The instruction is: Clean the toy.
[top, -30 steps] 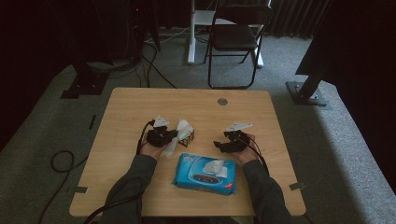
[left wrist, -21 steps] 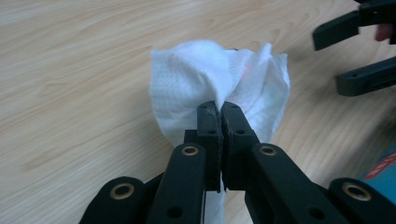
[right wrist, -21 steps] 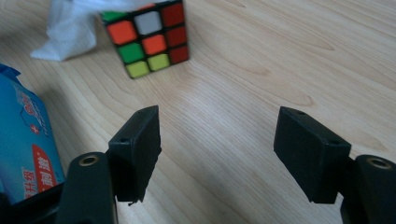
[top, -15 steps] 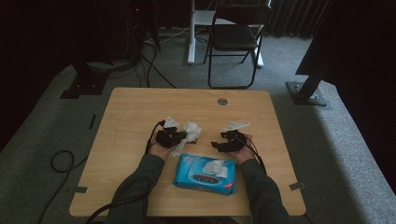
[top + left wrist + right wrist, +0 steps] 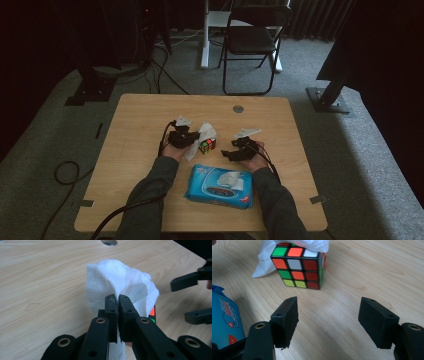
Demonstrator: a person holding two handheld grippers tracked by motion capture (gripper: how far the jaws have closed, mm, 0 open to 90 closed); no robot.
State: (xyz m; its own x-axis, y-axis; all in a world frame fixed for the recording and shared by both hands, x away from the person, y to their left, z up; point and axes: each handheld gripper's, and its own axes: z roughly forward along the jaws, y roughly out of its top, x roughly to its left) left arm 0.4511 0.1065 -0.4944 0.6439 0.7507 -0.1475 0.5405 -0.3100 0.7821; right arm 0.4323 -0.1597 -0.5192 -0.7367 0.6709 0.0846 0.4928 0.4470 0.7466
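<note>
A colourful puzzle cube (image 5: 207,146) (image 5: 299,265) stands on the wooden table (image 5: 140,115), just beyond the wipes pack. My left gripper (image 5: 194,141) (image 5: 117,298) is shut on a white wipe (image 5: 206,132) (image 5: 117,277). The wipe drapes over the cube's top and left side, so in the left gripper view only a red and green corner of the cube (image 5: 152,315) peeks out. My right gripper (image 5: 227,152) (image 5: 328,307) is open and points at the cube from a short way off, with nothing but bare table between its jaws.
A blue wipes pack (image 5: 220,186) (image 5: 224,317) lies near the front edge between the person's forearms. A round cable hole (image 5: 238,108) sits at the table's far side. A folding chair (image 5: 252,40) stands on the floor beyond the table.
My left gripper has carried the wipe to the right, up to the cube, and the wipe now lies over it. The right gripper has stayed in place.
</note>
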